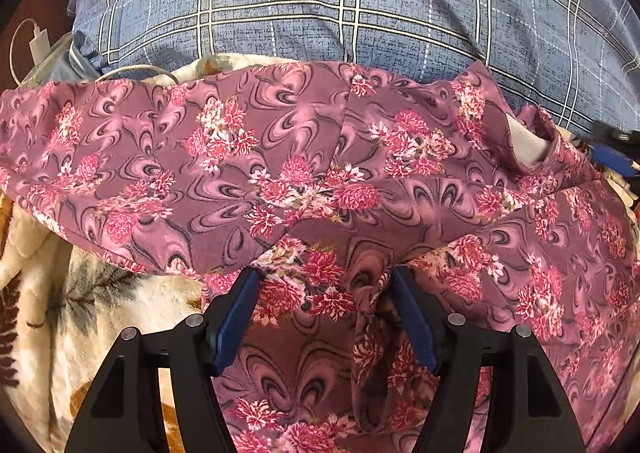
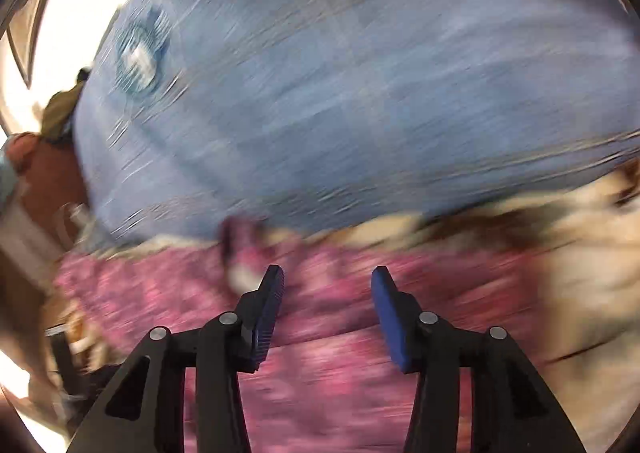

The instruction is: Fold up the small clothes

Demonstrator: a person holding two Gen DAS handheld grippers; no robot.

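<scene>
1. A pink floral garment [image 1: 280, 157] is seen spread and rumpled across a cream blanket [image 1: 120, 305] with a brown and grey leaf pattern.
2. In the left wrist view, the left gripper [image 1: 324, 285] is shown with its blue-padded fingers set apart, and a bunched fold of the garment is gathered between them; whether the pads actually press on the cloth cannot be told.
3. A ribbed white band [image 1: 528, 141] is exposed at an opening of the garment, toward the right of that view.
4. Behind the garment, a blue plaid pillow [image 1: 340, 1] is seen filling the upper part of the view.
5. A white charger [image 1: 38, 43] with its cable is seen at the left edge, beside the pillow.
6. The right wrist view is heavily blurred. The right gripper [image 2: 327, 281] is shown spread wide, with nothing between its fingers, above the pink floral garment [image 2: 320, 353].
7. In that view, the blue plaid pillow [image 2: 360, 93] is made out beyond the garment, and the cream blanket [image 2: 580, 273] to the right.
</scene>
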